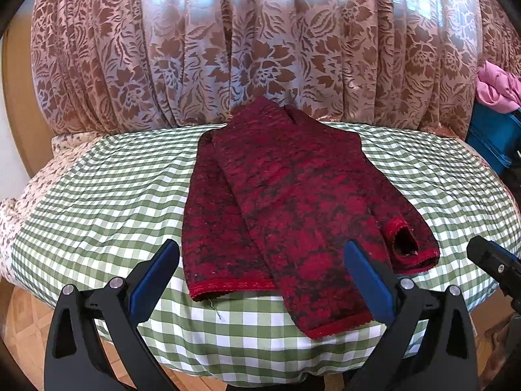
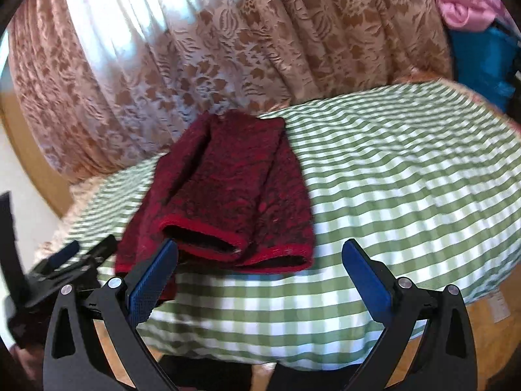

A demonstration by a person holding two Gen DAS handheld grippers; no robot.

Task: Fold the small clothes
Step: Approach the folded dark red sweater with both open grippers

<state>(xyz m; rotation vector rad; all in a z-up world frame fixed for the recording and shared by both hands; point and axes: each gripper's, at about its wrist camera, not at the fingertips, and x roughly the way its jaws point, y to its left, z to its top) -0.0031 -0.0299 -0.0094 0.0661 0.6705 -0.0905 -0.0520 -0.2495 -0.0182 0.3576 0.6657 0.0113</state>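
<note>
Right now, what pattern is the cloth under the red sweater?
Green-and-white gingham check on the cloth; clearest in the left wrist view.

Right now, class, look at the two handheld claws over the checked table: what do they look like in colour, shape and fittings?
Both match. The left claw and the right claw each have two black, curved, tapering arms with a slot-shaped cutout, round silver pivot bolts, and flat blue fingers with a finely textured gripping face. No cables or sleeves show.

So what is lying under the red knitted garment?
The red knitted garment lies on a green-and-white checked cloth, which shows all around it. The checks directly beneath are covered, so anything else under it cannot be seen. Its near hem hangs slightly over the cloth's front edge.
</note>
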